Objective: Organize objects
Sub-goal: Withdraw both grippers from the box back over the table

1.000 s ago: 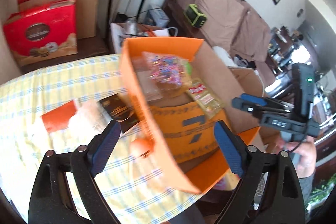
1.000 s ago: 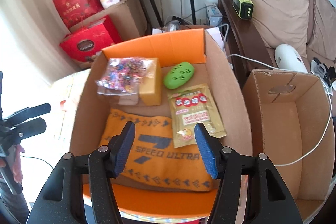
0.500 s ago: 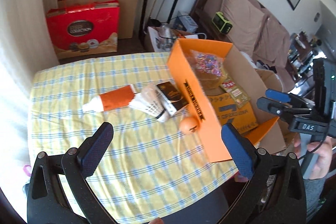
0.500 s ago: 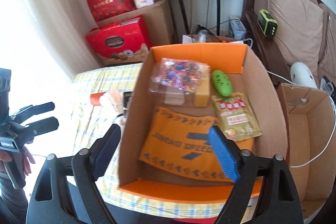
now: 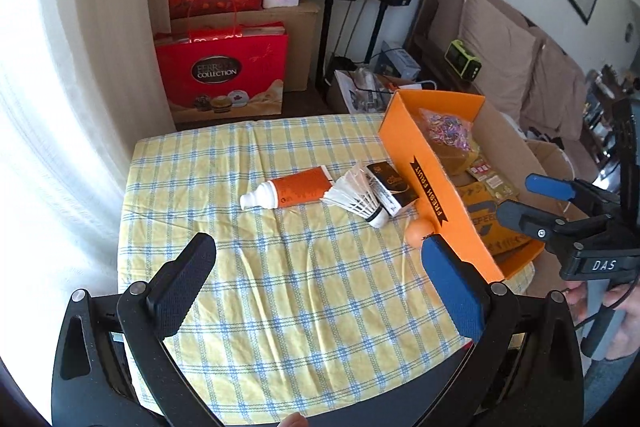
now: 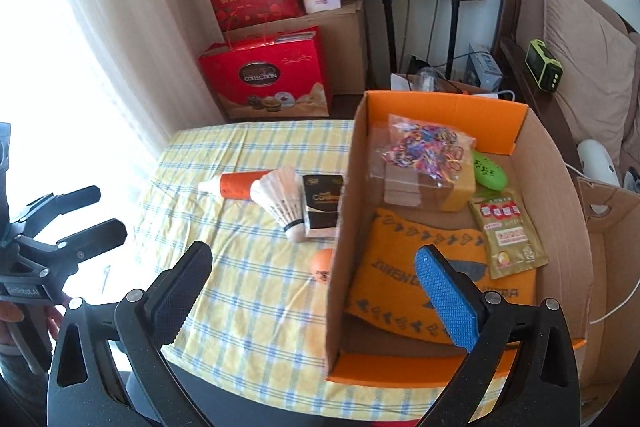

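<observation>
Two claws hang over the table, and both hold nothing. The left gripper (image 5: 316,281) has its jaws spread wide over bare checked cloth. The right gripper (image 6: 312,291) is opening its jaws, with no item pinched between them; one pad sits over the cloth and the blue pad sits over the box. I think they are held high and wide like this so the person can look over the table and pick what to grab next.

Four things lie on the tablecloth (image 5: 248,267), waiting to be put away. The orange ping-pong ball (image 6: 322,265) is nearest, touching the outside wall of the box. Next come the shuttlecock (image 6: 278,201) and the dark little carton (image 6: 322,205), side by side and touching. The orange tube (image 6: 238,185) with a white cap lies past them, partly under the shuttlecock's feathers. They sit bunched beside the box, so the trip in should be short.

The orange cardboard box (image 6: 340,239) stands at the right edge of the table with its top open. Inside lie an orange cloth (image 6: 404,267) with dark letters, a gold snack packet (image 6: 508,233), a green oval thing (image 6: 490,171), a yellow block (image 6: 460,193), and a clear bag of colourful rubber bands (image 6: 424,147) resting on the block. There looks to be room left.

A second, plain box (image 6: 612,211) stands on the right, beyond the table.
</observation>
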`<state>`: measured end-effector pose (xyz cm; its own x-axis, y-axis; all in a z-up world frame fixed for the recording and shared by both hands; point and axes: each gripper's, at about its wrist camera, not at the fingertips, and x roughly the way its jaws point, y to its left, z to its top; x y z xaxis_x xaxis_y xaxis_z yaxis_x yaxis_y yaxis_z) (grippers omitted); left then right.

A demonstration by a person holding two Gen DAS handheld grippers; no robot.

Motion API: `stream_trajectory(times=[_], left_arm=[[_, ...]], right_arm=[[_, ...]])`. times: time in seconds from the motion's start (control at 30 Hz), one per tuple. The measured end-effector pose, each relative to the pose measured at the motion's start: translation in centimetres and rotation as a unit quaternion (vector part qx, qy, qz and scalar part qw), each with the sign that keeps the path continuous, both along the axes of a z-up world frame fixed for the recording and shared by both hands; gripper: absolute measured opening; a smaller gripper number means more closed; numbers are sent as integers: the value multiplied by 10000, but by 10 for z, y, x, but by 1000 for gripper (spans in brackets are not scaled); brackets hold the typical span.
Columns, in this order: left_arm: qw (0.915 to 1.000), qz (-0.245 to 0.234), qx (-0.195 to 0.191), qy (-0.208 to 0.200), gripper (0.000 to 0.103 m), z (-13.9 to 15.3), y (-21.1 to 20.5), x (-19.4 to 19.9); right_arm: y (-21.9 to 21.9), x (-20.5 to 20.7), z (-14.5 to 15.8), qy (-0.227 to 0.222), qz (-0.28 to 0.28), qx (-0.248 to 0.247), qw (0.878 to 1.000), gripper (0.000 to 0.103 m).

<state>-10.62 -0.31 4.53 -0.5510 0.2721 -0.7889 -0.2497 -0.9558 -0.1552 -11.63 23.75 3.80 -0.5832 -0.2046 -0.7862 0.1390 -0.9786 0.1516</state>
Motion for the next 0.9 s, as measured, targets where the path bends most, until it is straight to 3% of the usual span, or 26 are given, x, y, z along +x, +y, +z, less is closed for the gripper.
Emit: stream_trajectory(times=[0.53, 0.77, 0.9], left_arm=[[9987, 486, -103, 70, 103, -32, -40, 6], [9989, 454, 47, 53, 103, -50, -38, 4], [9996, 166, 171, 118, 103, -60, -18, 5]], right_arm=[[-48, -3, -21, 104, 97, -203, 9997, 103], [-39, 0, -19, 158, -18, -467, 9988, 103], [-27, 6, -11, 290, -186, -382, 9987, 103]])
